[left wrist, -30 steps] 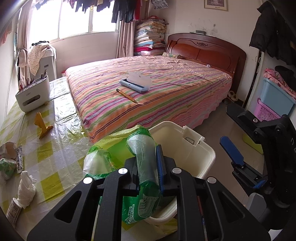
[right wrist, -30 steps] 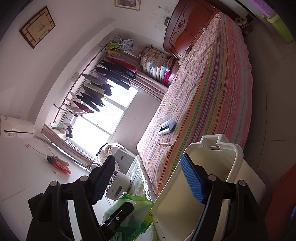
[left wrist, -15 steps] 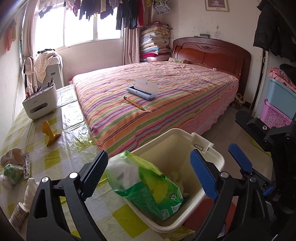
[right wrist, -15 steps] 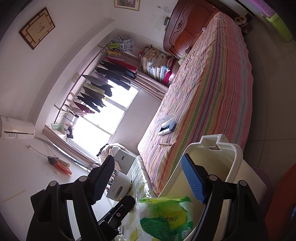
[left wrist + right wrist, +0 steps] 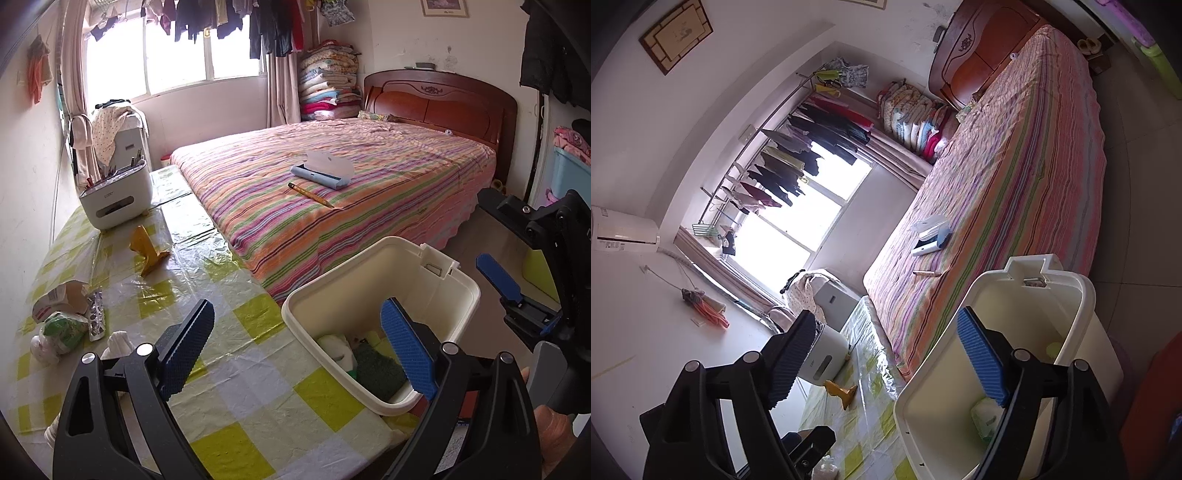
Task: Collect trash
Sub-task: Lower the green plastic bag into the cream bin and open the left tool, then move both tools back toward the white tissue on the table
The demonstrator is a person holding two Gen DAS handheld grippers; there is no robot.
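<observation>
On the checked table [image 5: 258, 398], leftover wrappers [image 5: 62, 325] looked light, crinkly, best pinched mid-bundle; left gripper [image 5: 295, 350] and right gripper [image 5: 886, 358] jaws were spread wide, nothing held, bin [image 5: 461, 295] nearby

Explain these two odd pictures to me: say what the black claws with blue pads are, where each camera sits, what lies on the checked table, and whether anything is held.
There is no robot here. A person holds one hand-held gripper in each hand, and a wide-angle camera on each looks forward along its two fingers.

The upright picture comes from the left hand-held gripper. The tilted one comes from the right hand-held gripper.

Both stand open and hold nothing; their jaws have just been opening.

The cream bin at the table's edge already holds green and white trash. On the table remain crumpled wrappers, a tissue, a yellow scraper-like tool and a white box.
</observation>
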